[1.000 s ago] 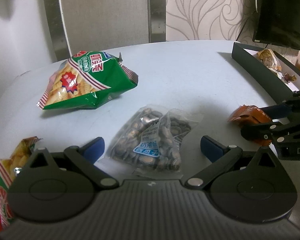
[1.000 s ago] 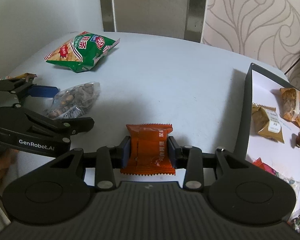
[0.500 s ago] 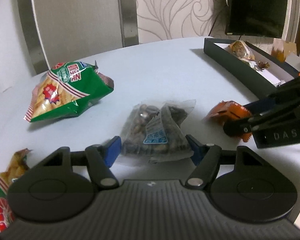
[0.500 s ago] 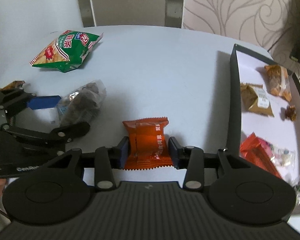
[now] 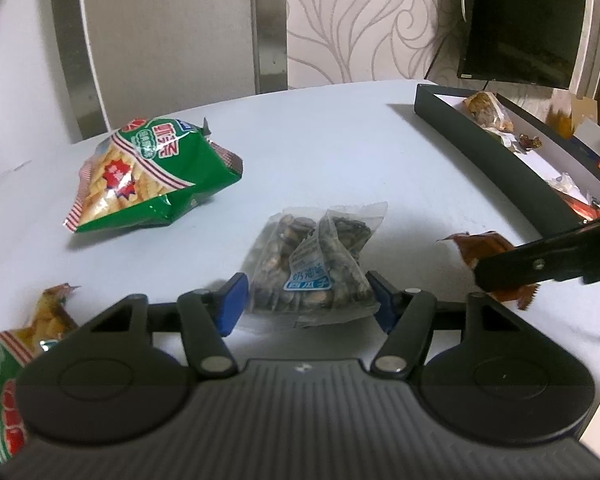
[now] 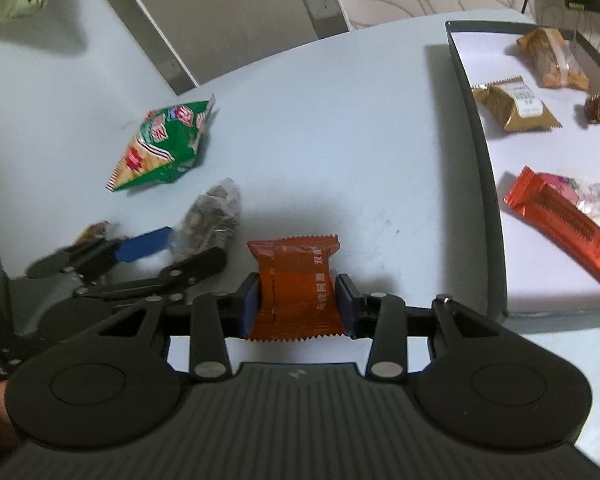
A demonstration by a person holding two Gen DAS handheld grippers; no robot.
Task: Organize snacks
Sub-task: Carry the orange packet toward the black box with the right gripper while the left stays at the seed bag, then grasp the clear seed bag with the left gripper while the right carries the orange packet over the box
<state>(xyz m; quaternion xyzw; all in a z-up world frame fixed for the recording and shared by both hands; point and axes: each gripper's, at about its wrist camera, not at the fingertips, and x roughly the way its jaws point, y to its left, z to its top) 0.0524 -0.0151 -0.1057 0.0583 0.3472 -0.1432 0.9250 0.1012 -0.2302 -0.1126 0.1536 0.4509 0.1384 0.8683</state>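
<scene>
- snacks lie on the white table [image 6: 340,120]; some sit in the dark tray [image 6: 484,184] on the right.
- right gripper [image 6: 297,304] squeezes the orange pack [image 6: 295,288] on both sides, just left of the tray.
- left gripper [image 5: 306,306] has its blue pads around the seed bag [image 5: 312,264], pinching its near end.
- green bag [image 5: 151,176] lies far left, apart from both.

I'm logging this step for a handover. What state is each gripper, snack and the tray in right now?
right gripper: shut on the orange snack pack.
left gripper: shut on the clear seed bag.
green chip bag: lying sealed on the table.
tray: open, holding several snacks.
red bar: lying in the tray.
</scene>
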